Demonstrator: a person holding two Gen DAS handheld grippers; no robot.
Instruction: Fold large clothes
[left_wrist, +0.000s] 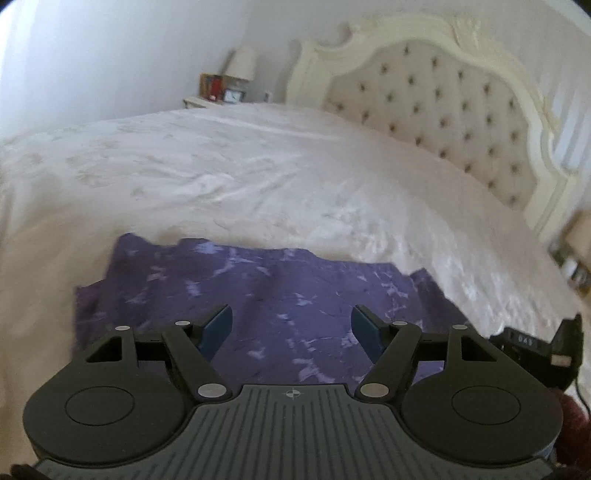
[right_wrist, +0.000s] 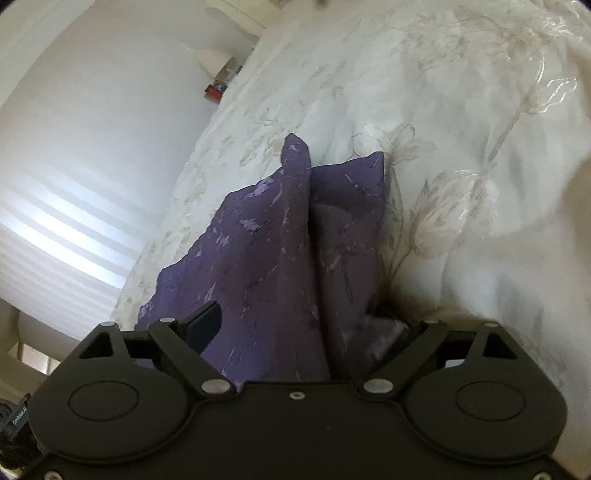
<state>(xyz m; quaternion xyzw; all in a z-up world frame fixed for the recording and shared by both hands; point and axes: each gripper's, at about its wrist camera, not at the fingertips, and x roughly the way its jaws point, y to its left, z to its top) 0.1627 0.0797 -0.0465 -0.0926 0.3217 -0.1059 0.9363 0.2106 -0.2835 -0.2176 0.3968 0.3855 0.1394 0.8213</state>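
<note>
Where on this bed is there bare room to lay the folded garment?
Free: the wide white floral bedspread between the purple patterned garment and the tufted cream headboard, and the strip toward the bedside table. Crowded: the near edge, where the garment lies under the open left gripper and bunches between the jaws of the open right gripper.

Garment (left_wrist: 266, 291): purple cloth, soft sheen, pale mottling. Bedspread (left_wrist: 229, 177): white satiny cloth, embroidered flowers. Headboard (left_wrist: 436, 110): tufted fabric. Grippers: matt black plastic.
</note>
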